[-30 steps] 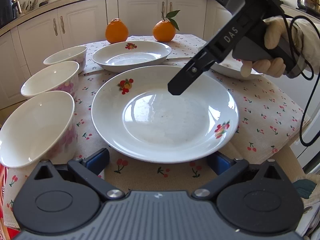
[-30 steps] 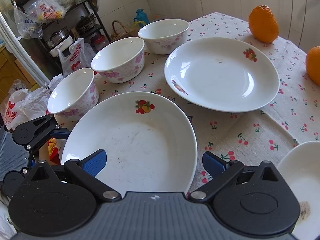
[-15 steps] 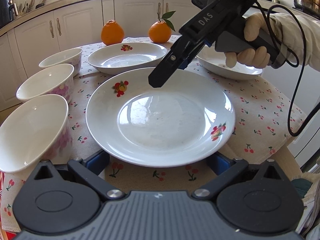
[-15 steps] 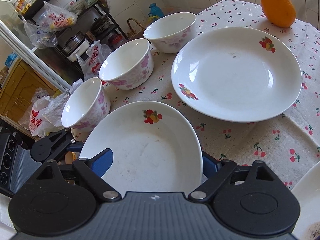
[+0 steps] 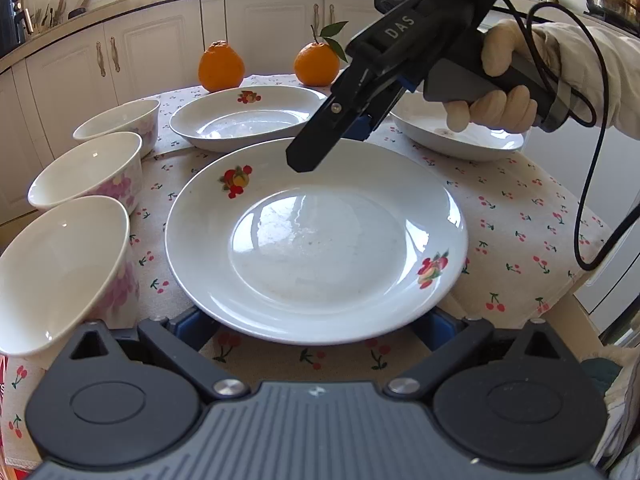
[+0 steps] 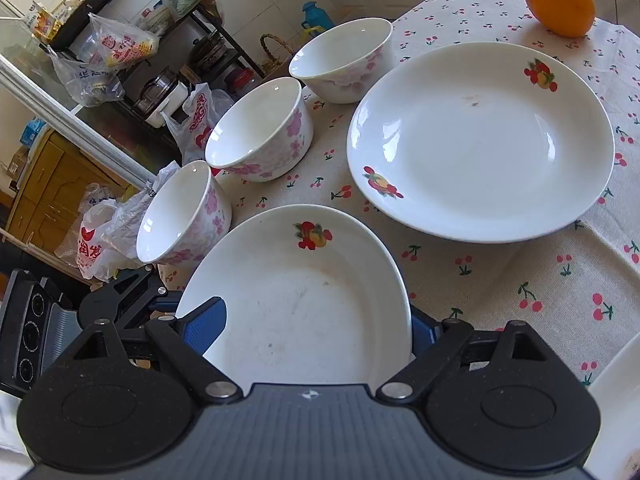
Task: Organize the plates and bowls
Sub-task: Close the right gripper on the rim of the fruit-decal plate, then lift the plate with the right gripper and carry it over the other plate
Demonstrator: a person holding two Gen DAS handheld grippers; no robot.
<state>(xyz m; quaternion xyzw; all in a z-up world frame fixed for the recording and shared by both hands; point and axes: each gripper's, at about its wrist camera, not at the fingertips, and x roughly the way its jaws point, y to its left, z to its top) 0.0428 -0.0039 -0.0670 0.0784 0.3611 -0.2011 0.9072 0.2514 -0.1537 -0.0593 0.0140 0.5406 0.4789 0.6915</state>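
A white plate (image 5: 320, 248) (image 6: 304, 300) with fruit decals lies on the cherry-print cloth, and both grippers are at it. My left gripper (image 5: 314, 326) straddles its near rim; the jaws are closing, and the blue pads sit low at either side under the rim, with no press visible. My right gripper (image 6: 312, 324) (image 5: 316, 152), held in a gloved hand, is at the far rim and rolled. One pad lies over the plate, the other is hidden behind the rim. Its jaws are opening slightly. Three pink-flowered bowls (image 5: 92, 168) (image 6: 260, 128) stand in a row to the left.
A second fruit-decal plate (image 5: 248, 116) (image 6: 480, 140) lies beyond, and a third plate (image 5: 460, 140) sits at the right under the gloved hand. Two oranges (image 5: 221, 66) stand at the table's far edge. A black cable (image 5: 592, 200) hangs off the right side. Bags and shelves stand beyond the bowls.
The right gripper has come down and left onto the plate's far rim and rolled, its jaws narrower than before. The left gripper has stayed put while its jaws narrowed a little.
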